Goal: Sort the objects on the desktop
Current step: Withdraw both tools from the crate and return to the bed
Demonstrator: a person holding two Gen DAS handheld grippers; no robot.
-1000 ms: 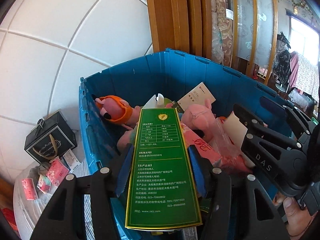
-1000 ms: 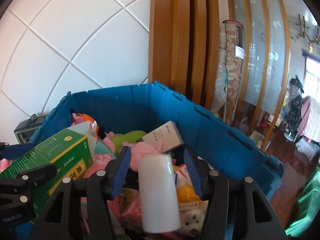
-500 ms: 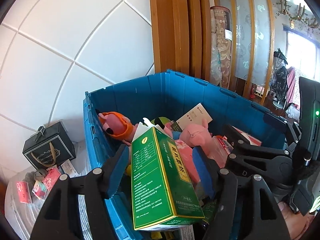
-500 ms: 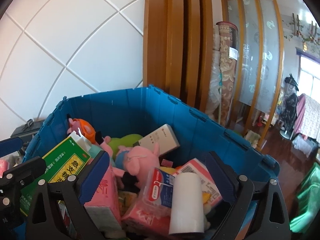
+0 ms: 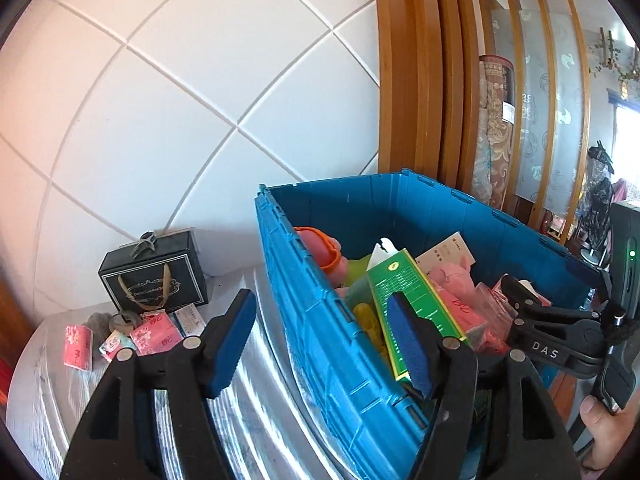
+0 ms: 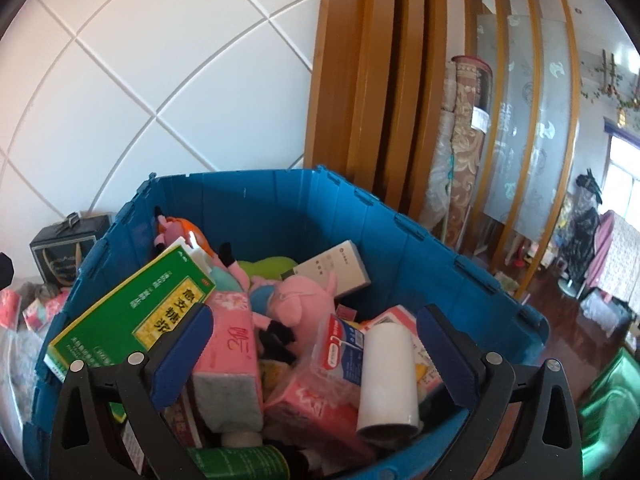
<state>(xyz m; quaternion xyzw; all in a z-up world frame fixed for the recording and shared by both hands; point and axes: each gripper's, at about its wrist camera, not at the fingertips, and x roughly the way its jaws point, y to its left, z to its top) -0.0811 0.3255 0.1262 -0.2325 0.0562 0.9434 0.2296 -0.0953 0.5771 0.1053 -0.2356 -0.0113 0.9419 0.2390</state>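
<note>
A blue plastic bin (image 5: 320, 304) (image 6: 280, 208) is packed with several boxes and plush toys. A green carton (image 5: 412, 300) (image 6: 136, 312) leans inside it by the left wall, free of any grip. My left gripper (image 5: 320, 344) is open, its jaws still opening, and it straddles the bin's left wall with nothing pressed between the pads. A white roll (image 6: 386, 380) lies loose on the pile near the front. My right gripper (image 6: 314, 344) hangs over the bin, wide open and still opening. The roll sits near its right finger, untouched.
A black gift box (image 5: 154, 276) and pink tissue packs (image 5: 156, 330) lie on the silver-covered surface left of the bin. A white panelled wall and wooden frames stand behind. A hand (image 5: 600, 420) holds the right tool. Something green (image 6: 608, 400) lies at the lower right.
The left gripper let go of the green carton, which now rests in the bin, and swung left over the bin's wall. The right gripper opened and the white roll dropped onto the pile.
</note>
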